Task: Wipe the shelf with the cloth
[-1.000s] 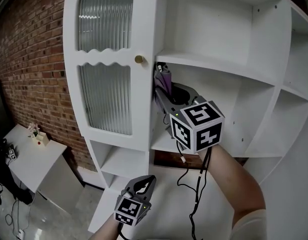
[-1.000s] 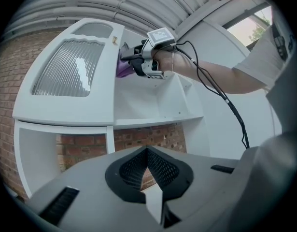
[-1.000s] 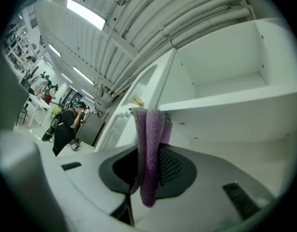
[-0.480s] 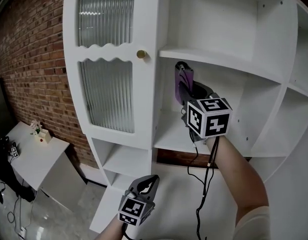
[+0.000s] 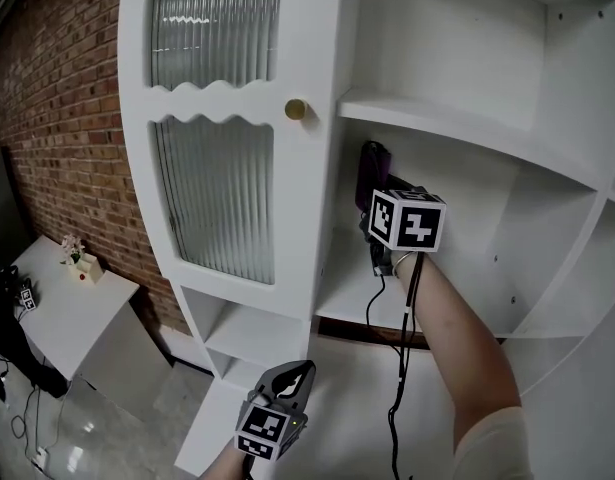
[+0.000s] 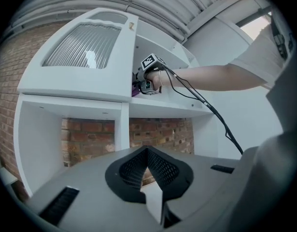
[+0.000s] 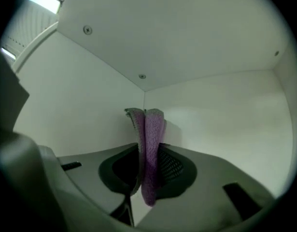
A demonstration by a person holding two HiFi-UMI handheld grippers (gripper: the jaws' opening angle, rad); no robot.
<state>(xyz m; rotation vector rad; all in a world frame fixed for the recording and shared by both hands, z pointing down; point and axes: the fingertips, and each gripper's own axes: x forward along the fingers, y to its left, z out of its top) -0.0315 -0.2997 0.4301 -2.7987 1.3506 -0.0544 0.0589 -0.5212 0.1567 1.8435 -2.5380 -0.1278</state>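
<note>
Red-brown brick wall (image 5: 57,98) fills the far left, with a small white table (image 5: 62,318) low in front of it. Next comes the white shelving unit (image 5: 332,28), its ribbed glass door (image 5: 215,198) closed and a brass knob (image 5: 296,109) at the door's right edge.

Low down, below the unit's open compartments, the left gripper (image 5: 293,374) hangs idle. Its own view shows the jaws pressed together with nothing between them, pointing up toward the work.

To the right of the door, inside the middle compartment, the purple cloth (image 7: 150,129) is pinched in the right gripper (image 5: 379,190), whose jaws are clamped on its lower part. The cloth stands upright out of the jaws as a narrow folded strip. Its long axis runs vertically and its free end points up and toward the compartment's back left corner. A shadow falls on the wall right behind it, so it is close to that corner, though contact cannot be told.

The shelf (image 5: 352,303), the board that forms this compartment's floor, lies below the right gripper and apart from the cloth. The right hand is by far the nearer. Wiping the board would probably call for tipping the cloth's free end downward until it presses on the surface.
</note>
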